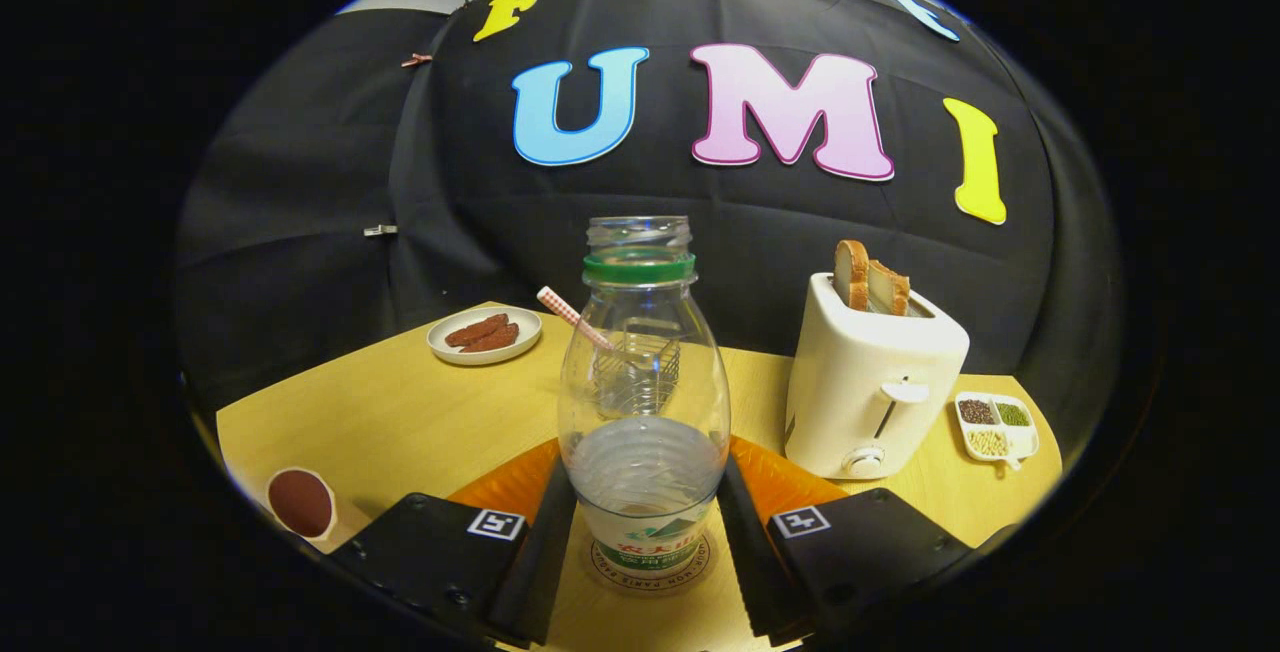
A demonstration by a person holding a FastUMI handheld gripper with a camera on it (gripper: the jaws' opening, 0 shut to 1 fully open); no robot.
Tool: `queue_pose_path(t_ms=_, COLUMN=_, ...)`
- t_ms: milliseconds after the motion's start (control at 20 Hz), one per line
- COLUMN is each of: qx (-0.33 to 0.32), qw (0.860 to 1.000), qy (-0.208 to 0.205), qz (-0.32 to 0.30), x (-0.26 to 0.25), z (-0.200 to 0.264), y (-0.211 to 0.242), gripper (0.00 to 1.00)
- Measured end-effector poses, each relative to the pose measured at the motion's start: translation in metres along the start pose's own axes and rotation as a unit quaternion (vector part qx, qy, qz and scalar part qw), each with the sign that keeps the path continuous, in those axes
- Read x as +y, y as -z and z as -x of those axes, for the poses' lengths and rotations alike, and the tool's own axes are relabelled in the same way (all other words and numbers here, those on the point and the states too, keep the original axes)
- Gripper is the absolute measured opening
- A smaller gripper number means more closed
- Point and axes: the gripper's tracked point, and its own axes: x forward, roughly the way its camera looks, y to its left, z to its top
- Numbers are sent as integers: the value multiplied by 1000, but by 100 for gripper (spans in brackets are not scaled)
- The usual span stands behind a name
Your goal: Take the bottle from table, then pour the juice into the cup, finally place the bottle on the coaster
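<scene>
Black cloth wall behind, wooden worktop (400, 422) in front of it. Beyond the gripper (645, 542) to the right, a white toaster (870, 382) with two bread slices (870, 282) standing in its slots. Between the fingers, a clear plastic bottle (645, 402), upright, long axis vertical, open mouth up, green neck ring, a little liquid low inside; label print too small to make out. Both fingers close against the bottle's lower sides, gripper partly closed around it; firm pressing not certain. Under the bottle, a round coaster (655, 572) with lettering on its rim. Behind the bottle, a glass with a checked straw (575, 317). Far left, a small plate (485, 335) of brown pieces. Near left, a cup (300, 502) of dark liquid. Far right, a divided dish (995, 427) of grains.
</scene>
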Motion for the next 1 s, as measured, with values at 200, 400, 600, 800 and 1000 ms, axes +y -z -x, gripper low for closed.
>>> queue_pose_path(t_ms=200, qx=-4, qw=1000, qy=3, qz=-4, x=-3, z=1, y=0, gripper=76)
queue_pose_path(t_ms=400, qx=2, qw=1000, qy=8, qz=-16, x=-7, z=0, y=2, gripper=78)
queue_pose_path(t_ms=600, qx=8, qw=1000, qy=7, qz=-14, x=-4, z=4, y=3, gripper=100)
queue_pose_path(t_ms=800, qx=8, qw=1000, qy=12, qz=6, x=-3, z=14, y=-1, gripper=97)
queue_pose_path(t_ms=1000, qx=11, qw=1000, qy=19, qz=4, x=-7, z=30, y=-9, gripper=97)
